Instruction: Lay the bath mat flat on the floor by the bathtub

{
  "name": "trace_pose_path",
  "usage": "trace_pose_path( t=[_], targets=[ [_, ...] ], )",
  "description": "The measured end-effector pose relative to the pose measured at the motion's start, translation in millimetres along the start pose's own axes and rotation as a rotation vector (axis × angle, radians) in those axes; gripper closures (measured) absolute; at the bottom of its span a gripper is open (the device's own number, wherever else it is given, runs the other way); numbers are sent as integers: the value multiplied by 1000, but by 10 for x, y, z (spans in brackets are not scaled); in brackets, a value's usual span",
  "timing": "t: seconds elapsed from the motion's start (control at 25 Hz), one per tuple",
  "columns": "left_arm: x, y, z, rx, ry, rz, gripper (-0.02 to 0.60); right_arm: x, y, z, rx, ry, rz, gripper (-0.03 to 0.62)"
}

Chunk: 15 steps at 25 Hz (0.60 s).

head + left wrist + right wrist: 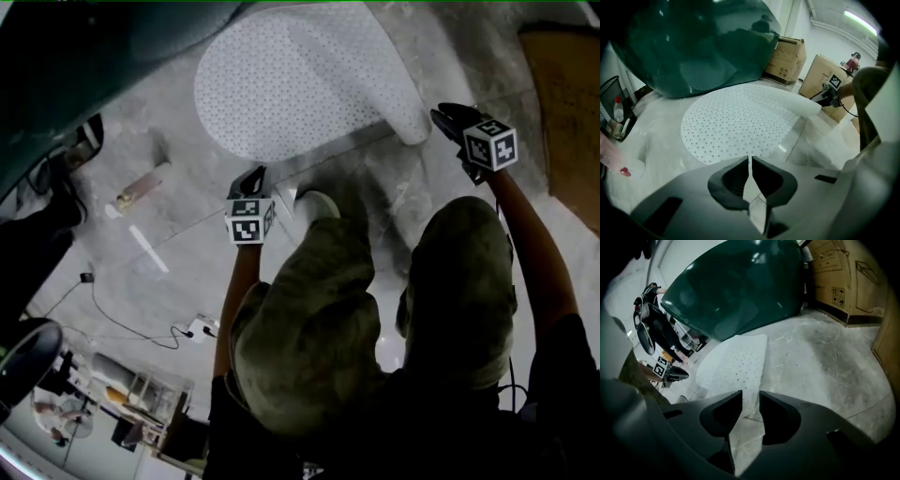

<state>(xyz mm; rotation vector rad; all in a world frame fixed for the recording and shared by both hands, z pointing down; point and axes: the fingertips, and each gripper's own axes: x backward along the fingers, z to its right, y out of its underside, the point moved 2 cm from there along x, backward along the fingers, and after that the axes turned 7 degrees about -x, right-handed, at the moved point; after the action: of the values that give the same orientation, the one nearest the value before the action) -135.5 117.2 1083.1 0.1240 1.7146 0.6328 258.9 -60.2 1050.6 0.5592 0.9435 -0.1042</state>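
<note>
bath mat [300,75] lies on the floor [187,234] beside the green bathtub [693,42], right edge curled; left gripper [253,174] pinches its near rim, right gripper [441,116] jaws apart around its corner

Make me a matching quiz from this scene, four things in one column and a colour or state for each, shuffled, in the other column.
Things:
1. bathtub
2. bath mat
3. cardboard box
4. left gripper

Descriptions:
A. white with small dots
B. shut on the edge of the bath mat
C. dark green
D. brown

Pairs: 1-C; 2-A; 3-D; 4-B
</note>
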Motion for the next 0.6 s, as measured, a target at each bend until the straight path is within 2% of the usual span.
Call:
trace_pose_path(
  t=[0.12, 0.24, 0.32, 0.44, 0.52, 0.6],
  targets=[
    [-118, 37, -116, 38, -19, 57, 549, -87, -64, 73, -35, -35, 36, 441],
    [-217, 30, -182, 126, -47, 140, 549, -181, -155, 157, -26, -66, 84, 430],
    [-271, 26, -223, 180, -75, 188, 549, -267, -169, 111, -18, -117, 82, 416],
    [-374, 34, -237, 205, -105, 212, 543, -349, -165, 100, 10, -131, 80, 374],
    [-404, 40, -242, 237, -121, 223, 490, -350, -175, 126, -4, -134, 95, 353],
    [-395, 54, -295, 310, -151, 241, 436, -343, -215, 108, -64, -184, 104, 352]
  ],
)
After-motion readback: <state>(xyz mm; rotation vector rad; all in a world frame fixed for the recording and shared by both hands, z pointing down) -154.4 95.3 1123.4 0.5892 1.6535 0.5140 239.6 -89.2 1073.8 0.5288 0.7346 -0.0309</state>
